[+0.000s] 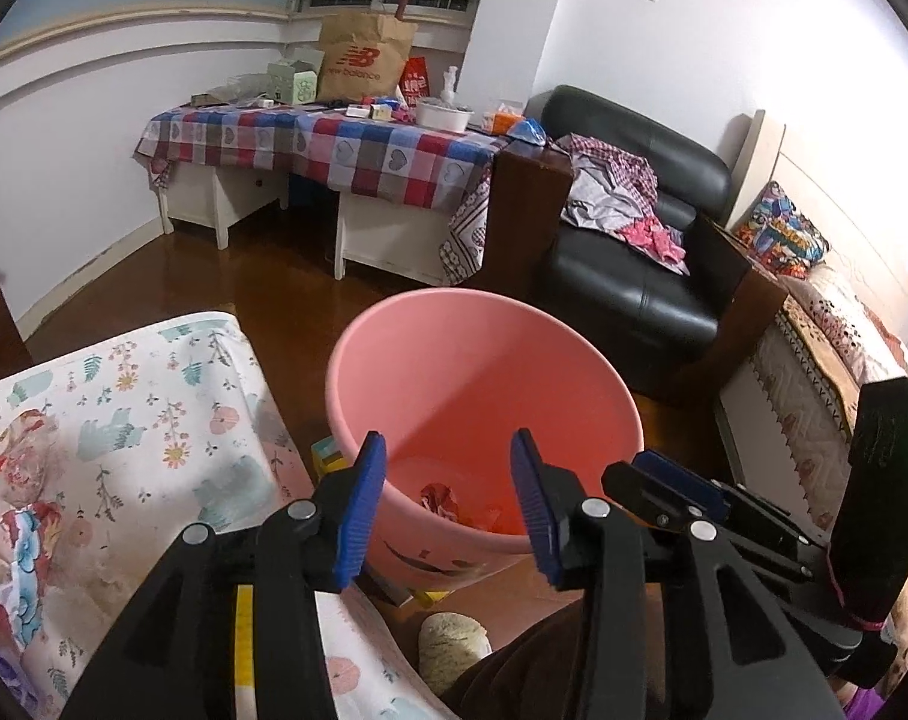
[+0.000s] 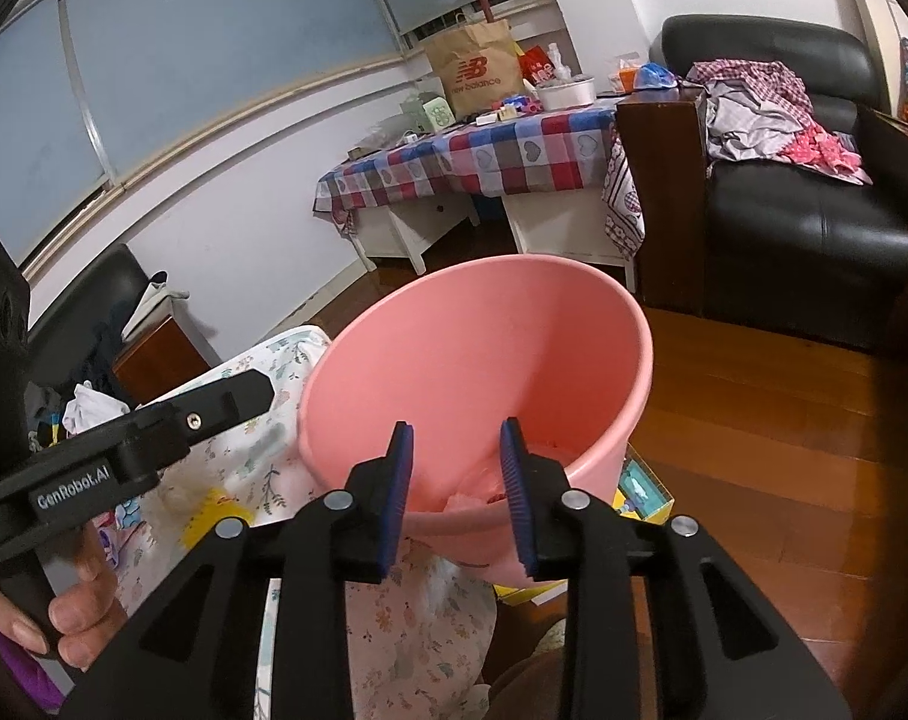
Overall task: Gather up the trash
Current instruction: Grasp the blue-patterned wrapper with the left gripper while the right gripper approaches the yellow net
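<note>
Left gripper (image 1: 447,498) and right gripper (image 2: 457,498) poised over pink bin (image 1: 484,372), jaws wide, empty. Trash (image 1: 447,501) lies at bin bottom. Bin beside floral bed (image 1: 123,420) for easy drops.

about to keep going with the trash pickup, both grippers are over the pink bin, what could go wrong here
The pink bin looks tilted and sits partly on boxes, so a nudge from the left gripper or right gripper could tip it and spill the trash inside. Both grippers are open and close together, so they may collide.
</note>
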Tool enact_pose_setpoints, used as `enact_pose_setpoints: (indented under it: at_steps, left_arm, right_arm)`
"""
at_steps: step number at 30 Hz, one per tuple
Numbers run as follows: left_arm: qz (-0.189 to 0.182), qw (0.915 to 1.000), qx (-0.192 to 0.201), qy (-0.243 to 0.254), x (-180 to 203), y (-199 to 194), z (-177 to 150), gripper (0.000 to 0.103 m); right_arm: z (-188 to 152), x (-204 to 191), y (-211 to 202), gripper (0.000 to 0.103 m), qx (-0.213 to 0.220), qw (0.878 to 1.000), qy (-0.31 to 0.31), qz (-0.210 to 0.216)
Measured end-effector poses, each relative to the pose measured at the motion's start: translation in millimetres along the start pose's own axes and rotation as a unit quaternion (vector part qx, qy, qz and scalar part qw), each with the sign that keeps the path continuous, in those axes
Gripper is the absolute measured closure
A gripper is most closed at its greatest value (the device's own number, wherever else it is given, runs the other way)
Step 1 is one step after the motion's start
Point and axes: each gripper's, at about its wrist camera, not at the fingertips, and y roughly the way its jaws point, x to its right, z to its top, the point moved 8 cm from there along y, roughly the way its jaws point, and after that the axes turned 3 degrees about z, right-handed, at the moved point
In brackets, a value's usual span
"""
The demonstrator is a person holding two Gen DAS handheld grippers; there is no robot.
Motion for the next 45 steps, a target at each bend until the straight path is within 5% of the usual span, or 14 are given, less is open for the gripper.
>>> enact_pose_setpoints:
  at_steps: [5,18,33,39,45]
  left_arm:
    - [0.012,0.9997,0.013,-0.015,-16.5,-19.6,1.7,0.054]
    - [0.089,0.9916,0.062,-0.071,-105.8,-103.6,-16.1,0.05]
    - [0.177,0.972,0.059,-0.142,-206.6,-163.1,-72.1,0.049]
    - [0.155,0.9739,0.041,-0.161,-211.7,-161.3,-95.2,0.053]
    - [0.149,0.9818,0.037,-0.113,-194.5,-141.9,-92.3,0.06]
  right_arm:
    - [-0.5,-14.5,-5.2,0.055,0.006,1.0,-0.013,0.01]
    - [-19.9,-77.0,2.0,0.055,-0.024,0.996,-0.066,0.054]
    - [-46.3,-128.5,18.0,0.055,-0.065,0.987,-0.12,0.09]
    - [-53.7,-140.2,25.5,0.055,-0.079,0.984,-0.128,0.097]
    - [-60.7,-147.7,28.6,0.055,-0.088,0.982,-0.138,0.099]
